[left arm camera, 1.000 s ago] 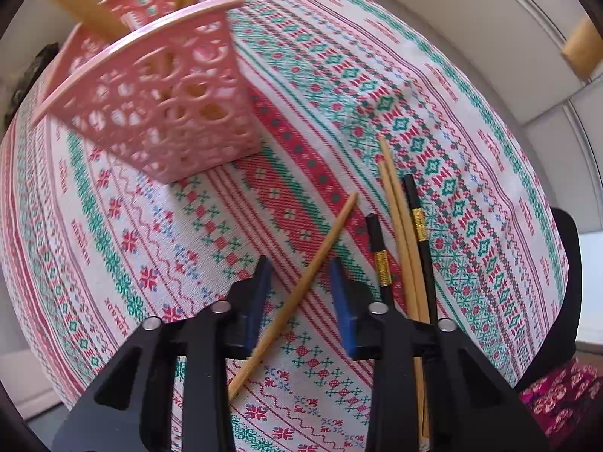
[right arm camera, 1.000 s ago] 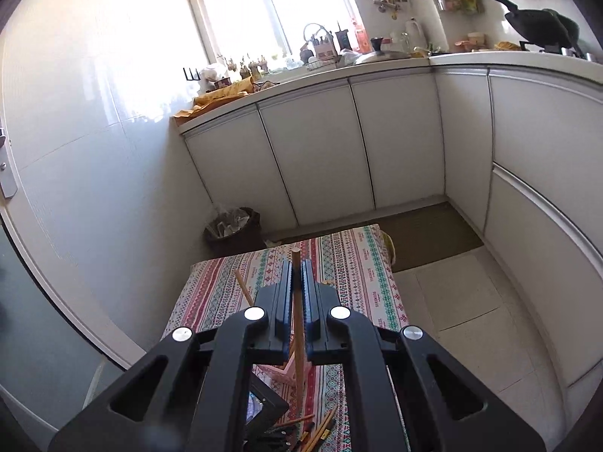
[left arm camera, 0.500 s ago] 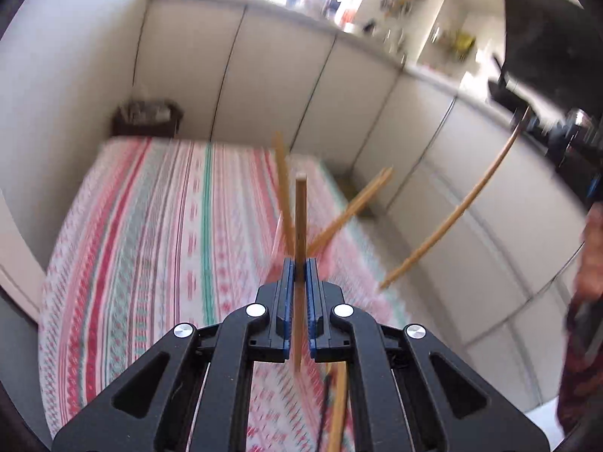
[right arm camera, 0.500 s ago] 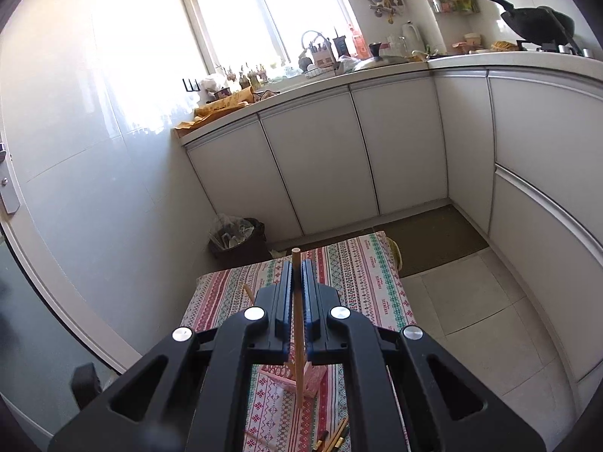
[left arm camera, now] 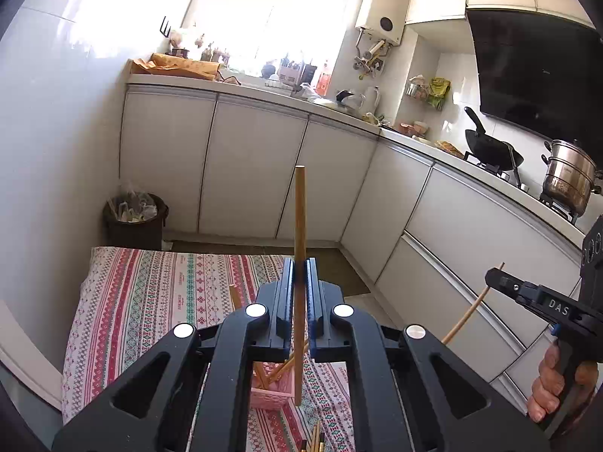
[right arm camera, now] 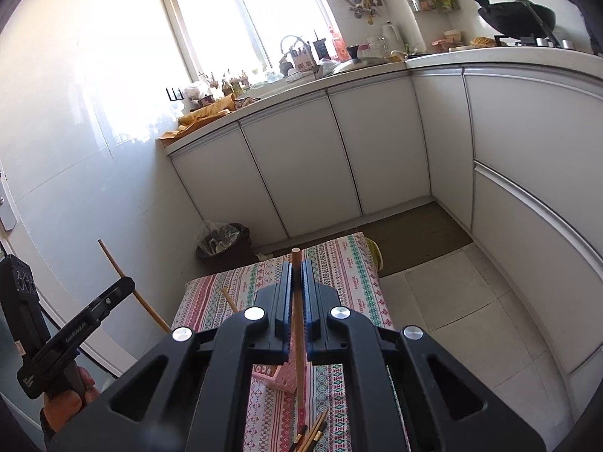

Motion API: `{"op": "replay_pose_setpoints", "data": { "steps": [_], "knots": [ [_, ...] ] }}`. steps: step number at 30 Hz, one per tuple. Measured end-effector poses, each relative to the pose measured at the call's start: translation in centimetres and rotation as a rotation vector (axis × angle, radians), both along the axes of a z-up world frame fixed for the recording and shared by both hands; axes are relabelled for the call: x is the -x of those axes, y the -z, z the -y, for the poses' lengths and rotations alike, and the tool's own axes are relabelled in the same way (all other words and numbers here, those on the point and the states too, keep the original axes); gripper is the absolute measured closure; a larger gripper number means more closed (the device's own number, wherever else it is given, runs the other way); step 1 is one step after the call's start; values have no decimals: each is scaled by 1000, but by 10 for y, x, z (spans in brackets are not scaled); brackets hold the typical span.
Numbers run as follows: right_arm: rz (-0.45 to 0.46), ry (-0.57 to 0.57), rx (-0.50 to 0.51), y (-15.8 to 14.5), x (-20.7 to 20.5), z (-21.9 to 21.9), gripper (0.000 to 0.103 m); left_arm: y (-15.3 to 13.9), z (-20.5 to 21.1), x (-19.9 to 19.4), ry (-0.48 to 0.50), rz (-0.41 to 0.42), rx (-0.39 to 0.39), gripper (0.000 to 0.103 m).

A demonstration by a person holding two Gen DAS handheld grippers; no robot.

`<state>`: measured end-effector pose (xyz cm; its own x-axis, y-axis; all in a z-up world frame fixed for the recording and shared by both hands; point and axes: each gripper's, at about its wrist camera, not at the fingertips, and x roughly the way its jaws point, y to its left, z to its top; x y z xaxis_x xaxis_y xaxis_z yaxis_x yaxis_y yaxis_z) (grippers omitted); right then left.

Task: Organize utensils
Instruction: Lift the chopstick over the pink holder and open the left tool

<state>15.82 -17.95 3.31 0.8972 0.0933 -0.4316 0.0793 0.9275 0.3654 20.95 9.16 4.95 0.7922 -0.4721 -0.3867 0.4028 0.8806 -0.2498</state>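
High above the table, my left gripper (left arm camera: pixel 299 275) is shut on a wooden chopstick (left arm camera: pixel 299 218) that stands upright between its pads. My right gripper (right arm camera: pixel 297 275) is likewise shut on a second upright wooden chopstick (right arm camera: pixel 297 358). Far below both sits the pink perforated basket (left arm camera: pixel 271 395) (right arm camera: pixel 277 378) on the patterned tablecloth (left arm camera: pixel 150 301), with a few chopsticks (left arm camera: pixel 280 369) leaning inside. Several loose wooden and black chopsticks (right arm camera: pixel 312 433) lie on the cloth nearer me. Each view shows the other gripper out to the side, in a person's hand (left arm camera: pixel 554 384) (right arm camera: pixel 68 399).
A dark waste bin (left arm camera: pixel 135 218) stands beyond the table's far left corner. White kitchen cabinets (left arm camera: pixel 248 173) run along the back and right. A brown mat (right arm camera: pixel 414 233) and pale floor tiles lie right of the table. A wok (left arm camera: pixel 490 150) and steel pot (left arm camera: pixel 569 177) sit on the stove.
My left gripper shut on a wooden chopstick that lay on the cloth, then rose and tipped up until the chopstick stood upright. The right gripper kept its chopstick and hardly shifted.
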Motion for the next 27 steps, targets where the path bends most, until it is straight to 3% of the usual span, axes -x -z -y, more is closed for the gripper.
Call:
{"op": "replay_pose_setpoints", "data": {
  "steps": [10,16,19,23,26,27],
  "knots": [
    [-15,18,-2,6,-4,9,98,25,11,-32,-73,-41,-74,98],
    [-15,12,-22,7,-12,2,98,55,14,-44,-48,-69,-133,97],
    [-7,6,-23,4,-15,-3,98,54,-4,-36,-61,-71,-87,96],
    [2,-4,-30,-2,-25,-14,98,32,-36,-9,-91,-28,14,91],
    [16,-15,-21,-7,-36,-26,98,20,-61,19,-119,2,61,82],
    [24,-20,-10,-9,-42,-32,98,19,-71,28,-136,1,70,69]
  ]
}}
